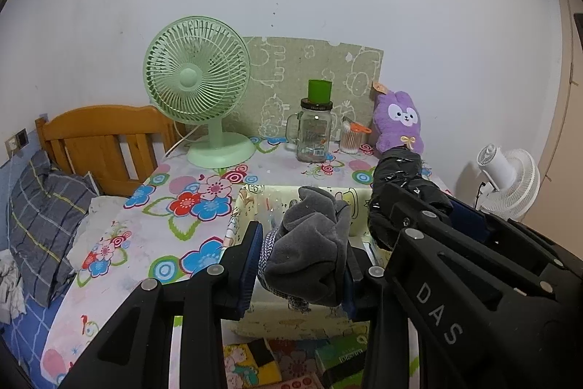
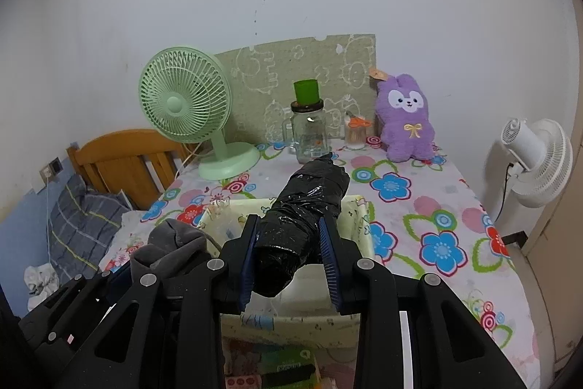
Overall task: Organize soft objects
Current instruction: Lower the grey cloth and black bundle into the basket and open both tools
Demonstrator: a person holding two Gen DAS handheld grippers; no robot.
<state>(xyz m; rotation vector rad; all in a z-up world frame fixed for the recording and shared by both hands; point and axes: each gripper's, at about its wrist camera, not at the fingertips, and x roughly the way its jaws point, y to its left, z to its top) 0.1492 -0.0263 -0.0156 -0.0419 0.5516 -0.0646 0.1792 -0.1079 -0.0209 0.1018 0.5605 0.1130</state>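
My left gripper (image 1: 302,265) is shut on a bundle of grey socks (image 1: 309,243) and holds it over the cream fabric bin (image 1: 251,203). My right gripper (image 2: 289,261) is shut on a black plastic-wrapped roll (image 2: 306,210) and holds it over the same bin (image 2: 355,206). The roll also shows at the right of the left wrist view (image 1: 400,185). The socks show at the left of the right wrist view (image 2: 171,243). A purple plush bunny (image 2: 406,119) sits upright at the back of the table against the wall.
A green desk fan (image 1: 198,86), a glass jar with a green cup on top (image 1: 315,130) and a cotton-swab holder (image 1: 349,137) stand at the back of the flowered tablecloth (image 2: 419,225). A bed with a wooden headboard (image 1: 102,141) lies left. A white fan (image 2: 535,163) stands right.
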